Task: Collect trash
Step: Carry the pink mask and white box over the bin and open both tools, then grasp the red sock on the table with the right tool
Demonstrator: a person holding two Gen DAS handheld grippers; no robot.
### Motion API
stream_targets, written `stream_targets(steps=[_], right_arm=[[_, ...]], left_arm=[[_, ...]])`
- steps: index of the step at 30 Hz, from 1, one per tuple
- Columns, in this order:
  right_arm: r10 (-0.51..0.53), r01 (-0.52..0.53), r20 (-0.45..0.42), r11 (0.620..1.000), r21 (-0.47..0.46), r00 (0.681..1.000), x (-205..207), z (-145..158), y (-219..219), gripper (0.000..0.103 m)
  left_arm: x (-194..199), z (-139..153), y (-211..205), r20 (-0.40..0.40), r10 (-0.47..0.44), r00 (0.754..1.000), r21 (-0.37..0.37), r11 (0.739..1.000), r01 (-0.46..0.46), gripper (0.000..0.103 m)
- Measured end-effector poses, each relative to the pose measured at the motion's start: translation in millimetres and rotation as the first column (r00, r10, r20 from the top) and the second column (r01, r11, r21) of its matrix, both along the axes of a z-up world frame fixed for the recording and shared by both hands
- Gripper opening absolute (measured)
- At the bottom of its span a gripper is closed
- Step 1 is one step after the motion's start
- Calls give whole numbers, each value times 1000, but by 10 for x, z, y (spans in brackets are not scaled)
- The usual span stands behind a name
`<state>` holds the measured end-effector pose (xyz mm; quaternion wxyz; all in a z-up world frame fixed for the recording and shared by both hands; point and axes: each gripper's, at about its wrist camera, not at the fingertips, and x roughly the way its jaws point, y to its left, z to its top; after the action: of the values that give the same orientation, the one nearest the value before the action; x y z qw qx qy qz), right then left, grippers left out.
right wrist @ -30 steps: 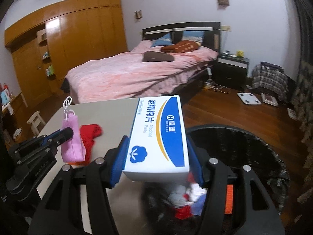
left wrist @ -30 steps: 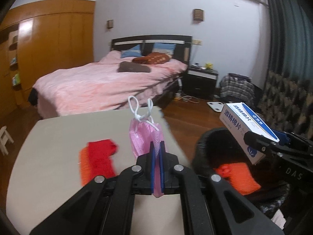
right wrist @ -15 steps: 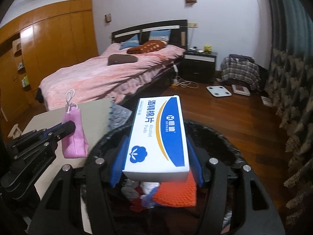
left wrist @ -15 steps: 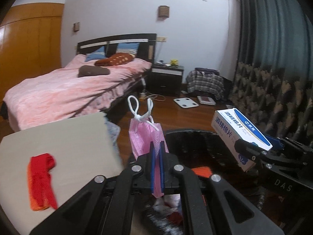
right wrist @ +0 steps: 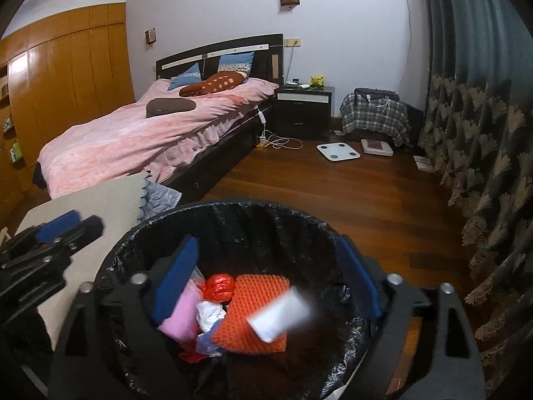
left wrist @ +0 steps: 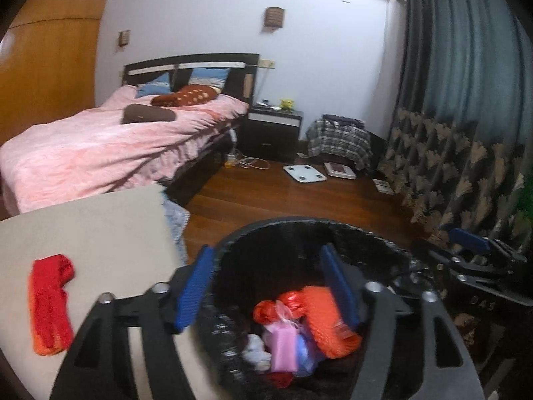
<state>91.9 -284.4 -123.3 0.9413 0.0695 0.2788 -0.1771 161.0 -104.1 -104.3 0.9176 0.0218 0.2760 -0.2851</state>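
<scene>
Both grippers over the trash bin [right wrist: 110,260], jaws opening, nothing between them. Left gripper [left wrist: 266,286] just let go of the pink mask [left wrist: 283,343], now lying in the bin; right gripper [right wrist: 266,283] dropped the white box [right wrist: 283,313], blurred mid-fall. Two items binned. Red cloth [left wrist: 50,300] remains on the table [left wrist: 100,226] left of the bin.

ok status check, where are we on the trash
Left gripper and right gripper: jaws opening, nothing between them. Pink mask in the bin; white box dropping in. Red cloth on the table.
</scene>
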Motion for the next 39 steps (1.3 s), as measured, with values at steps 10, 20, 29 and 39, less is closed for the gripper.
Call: stream_targets(steps=[10, 20, 29, 39], right_arm=[[112, -112, 0, 994, 19, 994, 169, 29, 409, 96], [293, -293, -13, 956, 26, 956, 588, 61, 1280, 97], [431, -430, -22, 902, 36, 902, 1015, 2, 2085, 97], [527, -524, -62, 850, 58, 848, 1554, -259, 2846, 97]], left_arm=[[-24, 30, 989, 50, 234, 971, 26, 972, -235, 93], [4, -46, 2097, 74, 458, 886, 87, 882, -463, 94], [80, -170, 2705, 69, 570, 819, 122, 810, -574, 94], [269, -400, 3172, 37, 640, 768, 173, 753, -635, 94]])
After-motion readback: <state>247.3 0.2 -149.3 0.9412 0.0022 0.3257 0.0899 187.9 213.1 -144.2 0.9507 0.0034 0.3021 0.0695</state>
